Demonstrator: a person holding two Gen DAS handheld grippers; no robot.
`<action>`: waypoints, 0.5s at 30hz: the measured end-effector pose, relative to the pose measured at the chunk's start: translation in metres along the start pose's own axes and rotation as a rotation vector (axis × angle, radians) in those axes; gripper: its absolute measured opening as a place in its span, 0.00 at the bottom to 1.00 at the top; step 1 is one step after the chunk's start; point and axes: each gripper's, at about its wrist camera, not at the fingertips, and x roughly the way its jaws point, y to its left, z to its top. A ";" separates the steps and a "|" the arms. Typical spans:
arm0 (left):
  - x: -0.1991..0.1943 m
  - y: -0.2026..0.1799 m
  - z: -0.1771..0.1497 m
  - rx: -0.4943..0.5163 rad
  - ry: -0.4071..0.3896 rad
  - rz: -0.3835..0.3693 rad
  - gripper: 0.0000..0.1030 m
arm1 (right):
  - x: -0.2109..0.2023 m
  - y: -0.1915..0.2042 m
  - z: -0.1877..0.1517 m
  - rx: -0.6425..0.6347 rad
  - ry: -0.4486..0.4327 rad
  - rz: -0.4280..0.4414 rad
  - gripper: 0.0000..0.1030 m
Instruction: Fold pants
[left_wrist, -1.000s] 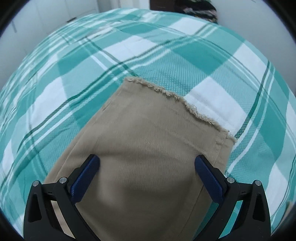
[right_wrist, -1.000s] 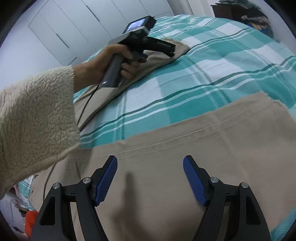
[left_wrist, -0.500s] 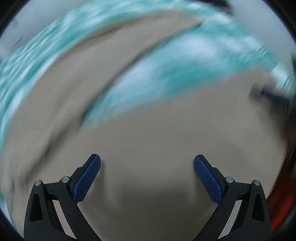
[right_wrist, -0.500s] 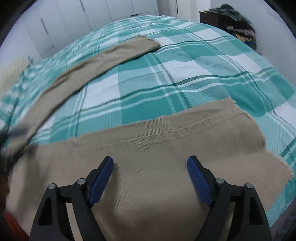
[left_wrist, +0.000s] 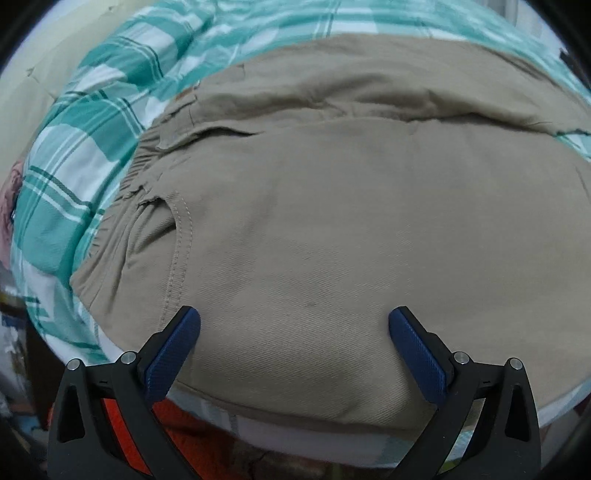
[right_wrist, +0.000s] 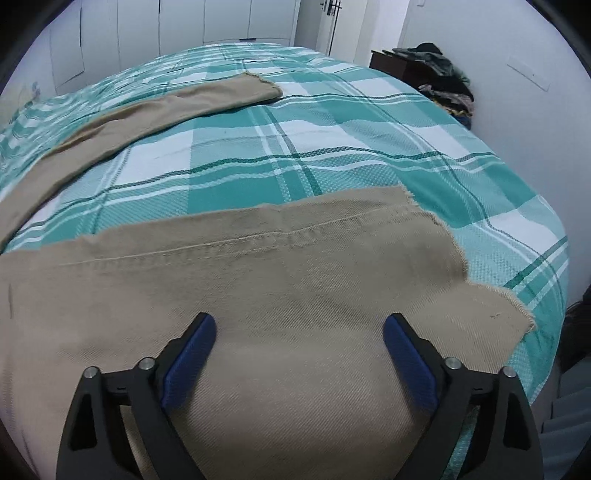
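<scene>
Beige pants (left_wrist: 332, 221) lie spread on a bed with a teal plaid cover. In the left wrist view I look down on their waist end, with the pocket seam and gathered waistband at the left. My left gripper (left_wrist: 294, 328) hovers open above the fabric, nothing between its blue pads. In the right wrist view one leg (right_wrist: 258, 288) with a frayed hem lies right below my right gripper (right_wrist: 300, 334), whose jaws are opening with only flat cloth under them. The other leg (right_wrist: 166, 107) stretches away to the far left.
The plaid bed cover (right_wrist: 332, 147) fills the space between the two legs. A dark cabinet with piled clothes (right_wrist: 436, 74) stands by the far wall at the right. White wardrobe doors (right_wrist: 147, 33) line the back. Something orange (left_wrist: 192, 435) lies below the bed's edge.
The left gripper swept from the far leg's frayed hem across to the waist end of the pants. The right gripper's jaws widened, and the hand and other gripper left its view.
</scene>
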 end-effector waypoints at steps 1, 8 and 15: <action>0.000 -0.002 -0.003 0.000 -0.022 0.008 1.00 | 0.001 -0.001 -0.001 0.009 -0.004 0.003 0.92; -0.016 0.017 -0.028 -0.009 -0.086 0.029 1.00 | 0.006 -0.003 -0.001 0.009 0.007 0.014 0.94; -0.018 0.025 -0.038 -0.011 -0.129 0.015 1.00 | -0.004 -0.001 0.025 0.058 0.244 0.020 0.95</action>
